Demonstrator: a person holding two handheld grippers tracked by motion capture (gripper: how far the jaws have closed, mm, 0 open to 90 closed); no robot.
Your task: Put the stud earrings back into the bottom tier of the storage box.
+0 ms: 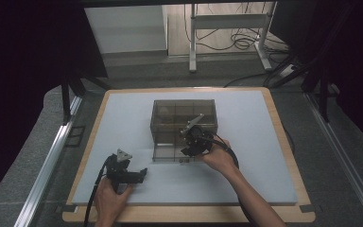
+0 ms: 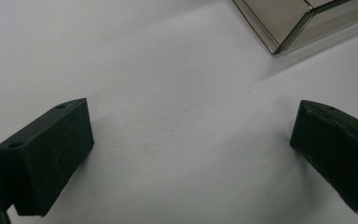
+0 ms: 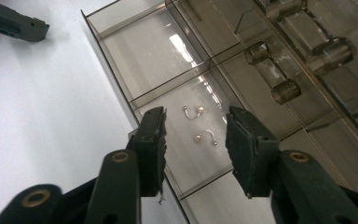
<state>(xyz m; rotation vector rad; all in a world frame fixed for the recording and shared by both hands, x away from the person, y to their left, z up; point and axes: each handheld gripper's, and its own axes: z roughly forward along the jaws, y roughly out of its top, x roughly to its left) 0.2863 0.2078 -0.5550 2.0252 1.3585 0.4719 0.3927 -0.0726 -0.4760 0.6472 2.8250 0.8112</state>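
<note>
- Right gripper [image 3: 193, 135] released, empty, jaws apart above the organizer box [image 1: 157, 124]; two small curved earrings [image 3: 199, 125] lying loose in a near-edge compartment, between the jaws in the right gripper view.
- Risk: jaw clipping the thin divider wall [image 3: 168, 86] beside the earrings, shifting the box.
- Risk: tiny earrings slipping from the pads.
- Left gripper [image 2: 191, 154] wide open, empty, on the tabletop [image 1: 264, 165] left of the box; ample room there.

A smoky clear box [image 3: 135, 60] with divided compartments sits on the counter [image 1: 246, 165]. Two small curved barbells [image 3: 193, 112], each tipped with tiny balls, lie flat side by side, just apart, in one compartment near the box's front edge.
</note>
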